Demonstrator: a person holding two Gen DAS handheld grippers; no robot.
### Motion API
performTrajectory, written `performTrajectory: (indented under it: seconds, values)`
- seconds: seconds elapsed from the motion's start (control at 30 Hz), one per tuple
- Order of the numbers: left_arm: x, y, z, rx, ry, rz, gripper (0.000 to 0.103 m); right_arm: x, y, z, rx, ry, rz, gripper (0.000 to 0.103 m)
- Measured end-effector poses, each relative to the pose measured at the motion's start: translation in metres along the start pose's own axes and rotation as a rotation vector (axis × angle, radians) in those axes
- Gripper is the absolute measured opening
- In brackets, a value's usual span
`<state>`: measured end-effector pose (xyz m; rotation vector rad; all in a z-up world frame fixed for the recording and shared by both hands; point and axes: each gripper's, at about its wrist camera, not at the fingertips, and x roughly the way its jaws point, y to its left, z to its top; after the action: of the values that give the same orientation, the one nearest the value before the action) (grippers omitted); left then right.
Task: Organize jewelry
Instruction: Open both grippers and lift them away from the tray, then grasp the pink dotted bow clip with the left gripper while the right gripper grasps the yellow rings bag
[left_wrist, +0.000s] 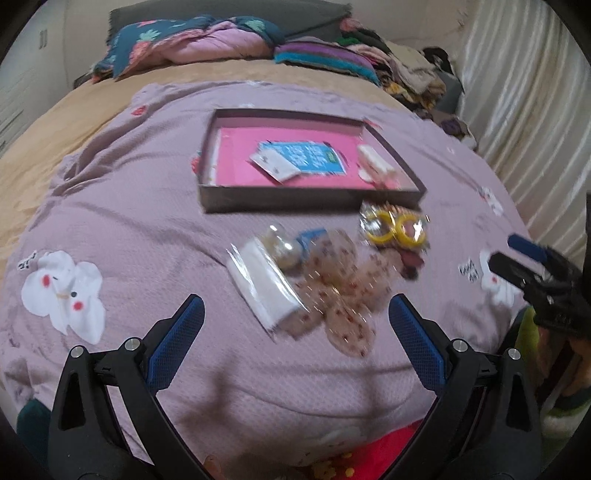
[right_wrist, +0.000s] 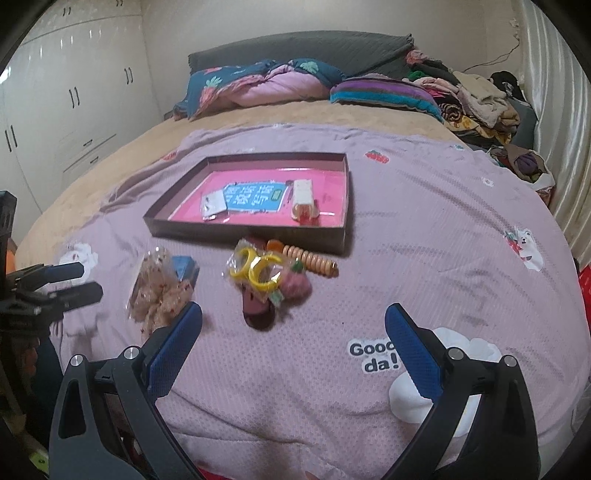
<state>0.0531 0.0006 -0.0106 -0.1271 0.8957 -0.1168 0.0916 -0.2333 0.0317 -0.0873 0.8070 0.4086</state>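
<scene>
Both tools released | I'd center left tool (left_wrist: 295, 317) over floral bow (left_wrist: 340, 291), clear of packet (left_wrist: 262, 284).

Pink-lined dark tray (right_wrist: 334, 236), yellow bangles (right_wrist: 255, 271), lilac bedspread (right_wrist: 424, 229), blue fingers (right_wrist: 410, 347).

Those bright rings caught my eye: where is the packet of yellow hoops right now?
The packet of yellow hoops lies on the lilac bedspread, just in front of the dark tray, beside the orange beaded clip.
</scene>
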Motion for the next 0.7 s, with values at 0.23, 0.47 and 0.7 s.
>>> performTrajectory:
  seconds: [0.23, 0.47, 0.7]
  values:
    - [0.013, -0.021, -0.012, 0.053, 0.039, -0.034, 0.075, 0.003, -0.010, -0.006, 0.015, 0.010, 0.000, 0.099]
    - [0.027, -0.037, -0.005, 0.122, 0.044, -0.027, 0.067, 0.005, -0.026, -0.006, 0.059, 0.002, 0.002, 0.099]
    - [0.060, -0.053, 0.004, 0.216, 0.084, 0.045, 0.067, 0.023, -0.038, 0.002, 0.082, 0.033, 0.024, 0.099]
